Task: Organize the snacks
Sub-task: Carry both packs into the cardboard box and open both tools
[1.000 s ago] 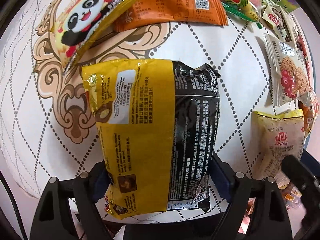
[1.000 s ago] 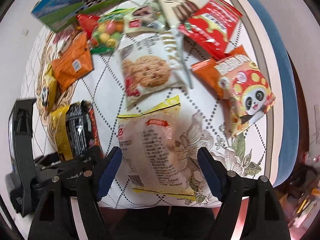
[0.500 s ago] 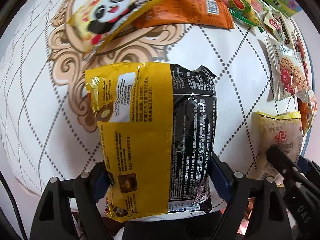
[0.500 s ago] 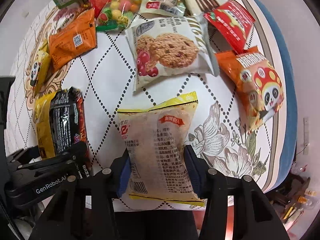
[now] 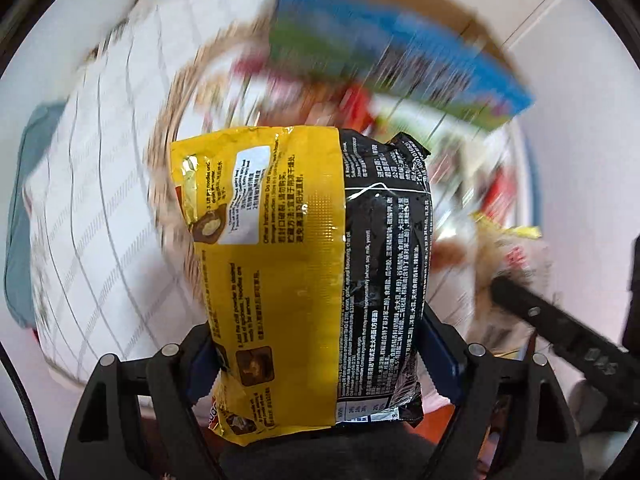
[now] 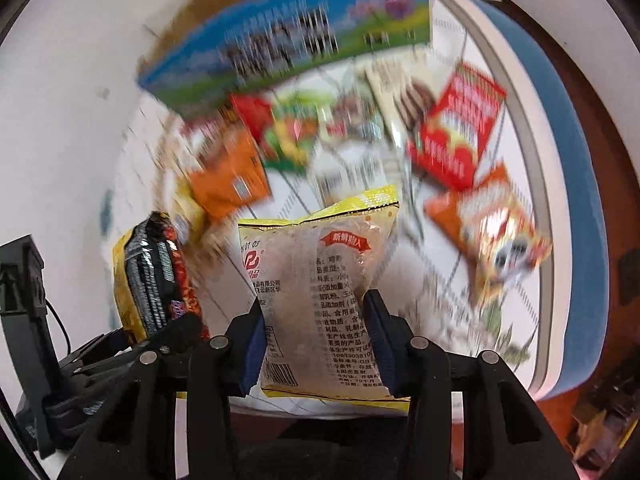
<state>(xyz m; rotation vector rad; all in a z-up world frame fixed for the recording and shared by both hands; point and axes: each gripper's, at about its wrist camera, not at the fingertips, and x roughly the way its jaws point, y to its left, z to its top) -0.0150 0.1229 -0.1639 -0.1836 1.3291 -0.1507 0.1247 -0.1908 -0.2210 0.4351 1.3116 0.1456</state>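
The left gripper [image 5: 316, 354] grasps a yellow-and-black noodle packet [image 5: 308, 272], its blue pads pressed against the packet's two long sides near the lower end. The packet stands up between the fingers, printed back facing the camera, with its top edge well above the fingertips. Behind it the white tablecloth [image 5: 92, 208] with its thin line pattern is smeared by motion, and so is the blue-and-green box [image 5: 384, 60] far above the fingers. To the right of this gripper a pale bun bag with a yellow top [image 5: 516, 256] shows, with one dark finger of the other gripper lying across it.

In the right wrist view, the noodle packet [image 6: 152, 276] sits at the far left, held up by the left gripper's black frame [image 6: 120, 360]. The right gripper [image 6: 316, 344] is clenched on the pale bun bag [image 6: 320, 292] — the blue pads squeeze it in at the waist, and the bag rises upright between them, its yellow top seam above the fingertips.

Beyond the fingers the table [image 6: 536, 128] holds blurred snacks: an orange packet [image 6: 228, 180] to the upper left, a green sweets bag [image 6: 296, 136] straight ahead, a red packet [image 6: 456, 128] to the upper right, and an orange panda packet [image 6: 496, 232] to the right — the blue-and-green box [image 6: 296, 36] stands farthest off.
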